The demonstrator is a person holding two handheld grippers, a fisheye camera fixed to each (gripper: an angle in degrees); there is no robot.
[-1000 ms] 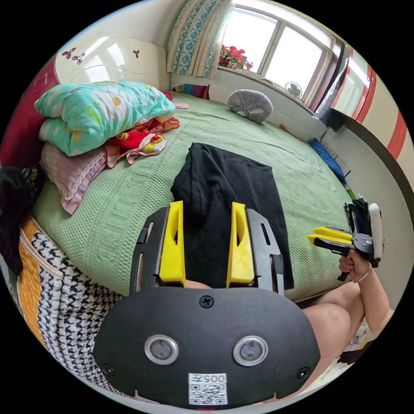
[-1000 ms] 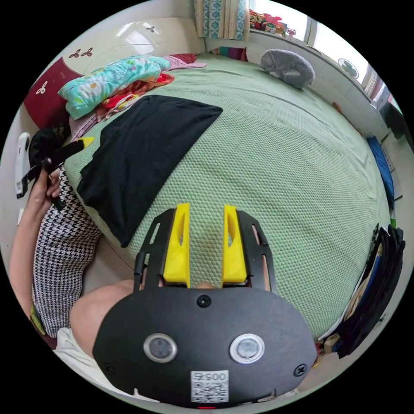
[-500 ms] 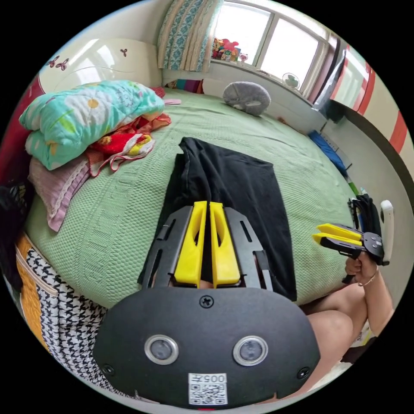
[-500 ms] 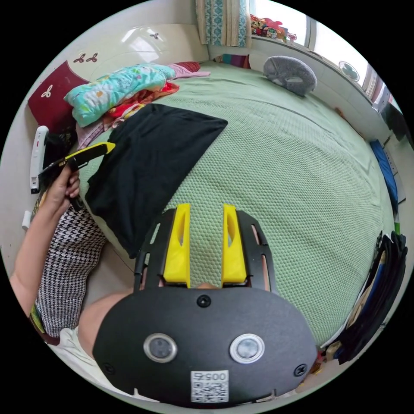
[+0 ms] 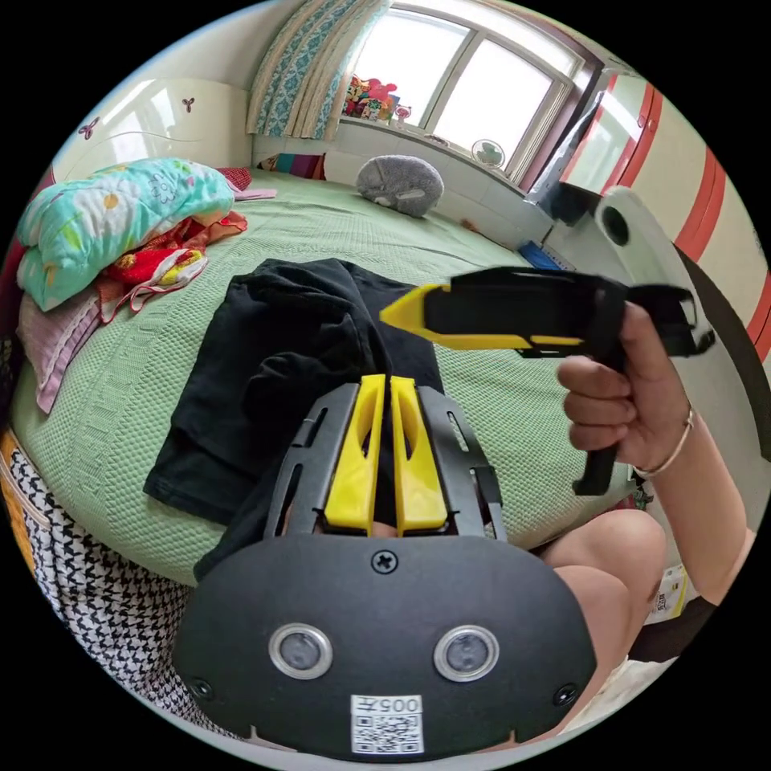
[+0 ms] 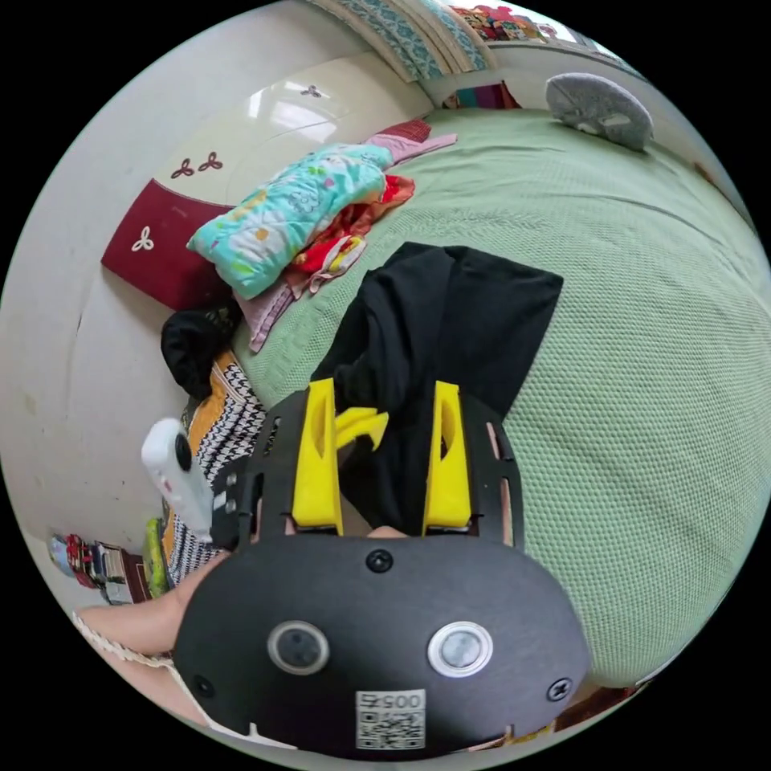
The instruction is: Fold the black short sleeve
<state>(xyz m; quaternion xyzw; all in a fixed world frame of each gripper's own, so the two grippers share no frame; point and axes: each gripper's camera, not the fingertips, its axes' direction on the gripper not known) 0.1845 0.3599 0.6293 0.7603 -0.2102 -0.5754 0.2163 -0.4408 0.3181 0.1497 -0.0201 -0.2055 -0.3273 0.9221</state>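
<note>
The black short sleeve shirt lies on the green bedspread, bunched and raised at its near edge. My left gripper is shut on that near edge, with black cloth pinched between the yellow jaws. In the left gripper view, a hand holds the right gripper just above the shirt's right side. In the right gripper view, the right gripper stands open over the shirt, nothing between its jaws. The left gripper's yellow tips show beside its left jaw.
Folded teal floral bedding and red clothes are piled at the bed's left. A grey plush cushion sits at the far side under the window. A houndstooth cloth hangs at the bed's near corner. The person's knee is at the right.
The left gripper closed on the shirt's near edge and lifted it, bunching the cloth. The right gripper came across from the right to the shirt, and its jaws opened wider.
</note>
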